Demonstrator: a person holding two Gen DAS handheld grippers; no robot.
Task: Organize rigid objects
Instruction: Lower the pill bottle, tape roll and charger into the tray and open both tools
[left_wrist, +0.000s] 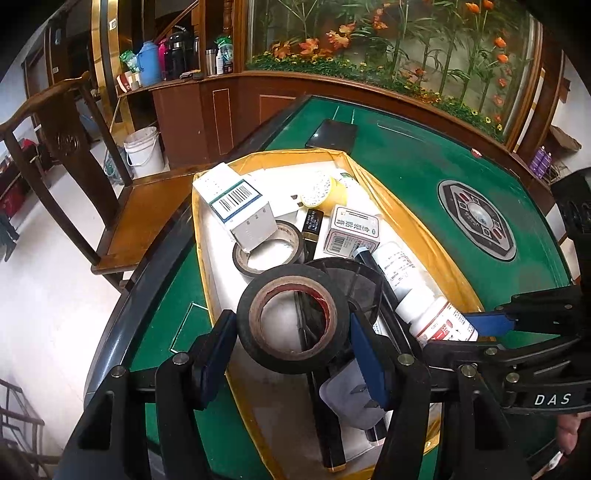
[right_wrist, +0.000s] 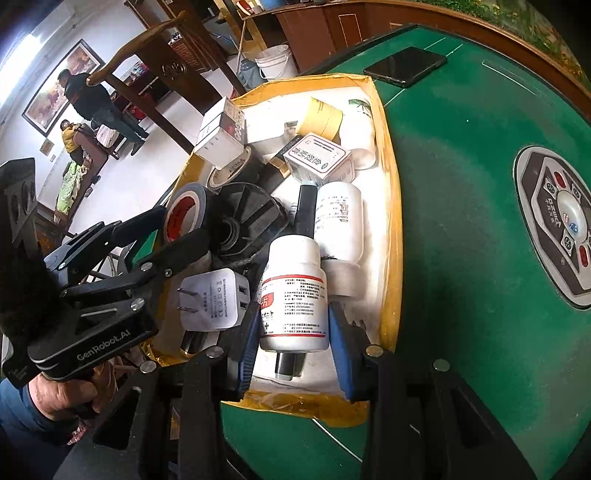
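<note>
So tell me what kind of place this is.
Probably a home living room or a small mahjong parlour: a green felt mahjong table with a central dice console, a carved wooden chair, and a cabinet of artificial flowers behind.

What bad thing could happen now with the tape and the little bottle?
The black tape roll is held only at its rim by the left gripper, so it might twist loose onto the charger below. The white bottle in the right gripper is smooth and round; it may slip. The box is crowded, so nearby things could get knocked.
</note>
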